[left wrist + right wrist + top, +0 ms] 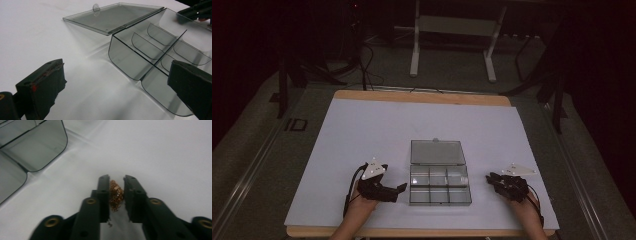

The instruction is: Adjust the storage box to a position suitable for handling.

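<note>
A clear plastic compartment box (pixel 439 192) lies open on the white sheet, its lid (pixel 437 152) folded flat toward the far side. Its compartments look empty. My left gripper (pixel 398 192) rests just left of the box, pointing at it. In the left gripper view the left gripper (pixel 117 75) is open, with the box's near wall (pixel 125 60) between and beyond the jaws. My right gripper (pixel 488 177) sits right of the box. In the right gripper view the right gripper (pixel 116 180) is shut on a small clump of gold chain (pixel 115 195) just above the sheet.
The white sheet (pixel 362 130) covers a wooden table (pixel 422 96), with bare room on the far half and both sides. A white table frame (pixel 452 30) and cables stand on the dark floor beyond. The right gripper's tip (pixel 197 11) shows past the box.
</note>
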A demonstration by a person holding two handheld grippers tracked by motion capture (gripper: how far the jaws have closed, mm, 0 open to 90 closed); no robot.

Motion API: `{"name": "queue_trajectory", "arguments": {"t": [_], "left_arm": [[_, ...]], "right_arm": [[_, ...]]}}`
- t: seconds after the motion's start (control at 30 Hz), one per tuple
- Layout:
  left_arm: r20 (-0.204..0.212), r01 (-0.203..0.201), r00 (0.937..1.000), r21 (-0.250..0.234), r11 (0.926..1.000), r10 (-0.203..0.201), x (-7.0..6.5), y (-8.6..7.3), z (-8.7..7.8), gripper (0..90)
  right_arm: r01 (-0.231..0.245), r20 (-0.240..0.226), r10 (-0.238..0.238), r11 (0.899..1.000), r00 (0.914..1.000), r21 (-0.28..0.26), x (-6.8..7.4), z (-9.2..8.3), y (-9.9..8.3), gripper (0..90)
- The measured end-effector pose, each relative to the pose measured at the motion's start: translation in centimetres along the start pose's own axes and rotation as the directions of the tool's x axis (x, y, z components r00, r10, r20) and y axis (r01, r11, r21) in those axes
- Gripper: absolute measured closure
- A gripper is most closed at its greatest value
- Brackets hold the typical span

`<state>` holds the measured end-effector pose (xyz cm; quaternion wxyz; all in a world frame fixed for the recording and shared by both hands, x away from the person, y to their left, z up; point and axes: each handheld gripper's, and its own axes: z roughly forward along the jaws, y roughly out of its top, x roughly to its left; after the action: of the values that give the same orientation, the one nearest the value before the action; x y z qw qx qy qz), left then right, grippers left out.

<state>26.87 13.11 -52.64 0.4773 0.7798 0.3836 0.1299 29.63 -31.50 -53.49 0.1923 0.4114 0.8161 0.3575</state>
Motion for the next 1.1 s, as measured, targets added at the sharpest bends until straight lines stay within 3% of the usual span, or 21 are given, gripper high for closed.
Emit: {"name": "queue_trajectory", "arguments": {"t": [0.17,0.43,0.7,1.1], "left_arm": [[0.0,0.0,1.0,0.001,1.0,0.0,0.0,-0.1,0.1,2.0],[-0.005,0.008,1.0,-0.004,1.0,-0.008,0.2,-0.1,0.0,2.0],[-0.004,0.01,0.9999,-0.002,0.9999,-0.01,0.2,-0.2,0.1,2.0],[-0.012,0.013,0.9998,-0.021,0.9997,-0.013,0.3,-0.3,-0.1,2.0]], "right_arm": [[-0.025,-0.012,0.025,1.0,0.9996,0.001,-0.2,0.1,0.1,86.1],[-0.036,-0.011,0.036,0.999,0.9993,-0.01,-0.3,-0.3,0.5,86.3],[-0.033,-0.008,0.033,0.998,0.9994,-0.062,-0.6,-2.4,1.7,86.3],[-0.021,-0.029,0.017,0.99,0.9994,-0.139,0.0,-5.6,4.0,86.3]]}}
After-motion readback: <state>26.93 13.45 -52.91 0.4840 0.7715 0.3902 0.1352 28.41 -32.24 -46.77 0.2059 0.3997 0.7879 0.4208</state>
